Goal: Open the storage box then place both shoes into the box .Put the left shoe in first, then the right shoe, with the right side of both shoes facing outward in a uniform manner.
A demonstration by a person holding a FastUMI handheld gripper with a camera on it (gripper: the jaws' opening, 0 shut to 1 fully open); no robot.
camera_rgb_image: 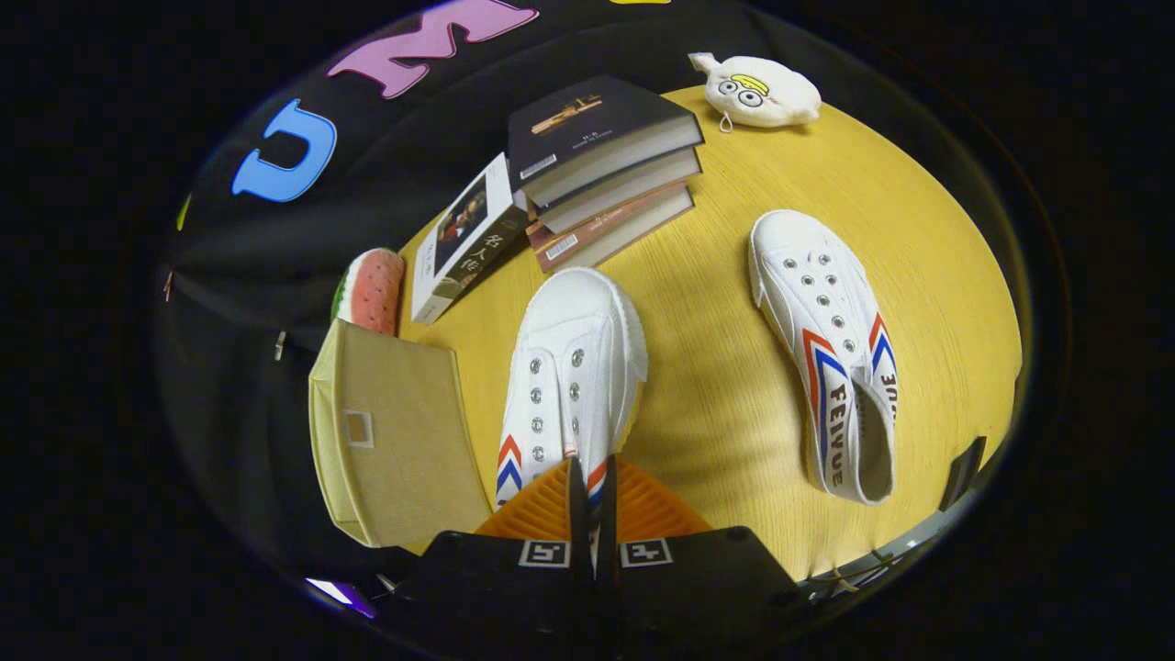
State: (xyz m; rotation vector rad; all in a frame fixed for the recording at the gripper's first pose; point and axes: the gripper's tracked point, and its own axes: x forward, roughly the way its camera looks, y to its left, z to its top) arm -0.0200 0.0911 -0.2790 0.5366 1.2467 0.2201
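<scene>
- Gripping heel of white canvas slip-on shoe (574, 367) between nearly closed gripper (592, 500) fingers, toe pointing ahead.
- Lying just left: beige fabric storage box (395, 431), lid closed.
- Resting well right: matching white canvas shoe (826, 349).

Handheld gripper (592, 491), one unit. Two jaws side by side, each carrying a ribbed, wedge-shaped pad that narrows forward; only a thin slit shows between them. Behind the pads, a black, blocky housing, wide and flat-topped, with bevelled corners. Two square white-bordered fiducial markers, one at the base of each jaw. Small dark screw recesses on the housing's outer corners.
</scene>
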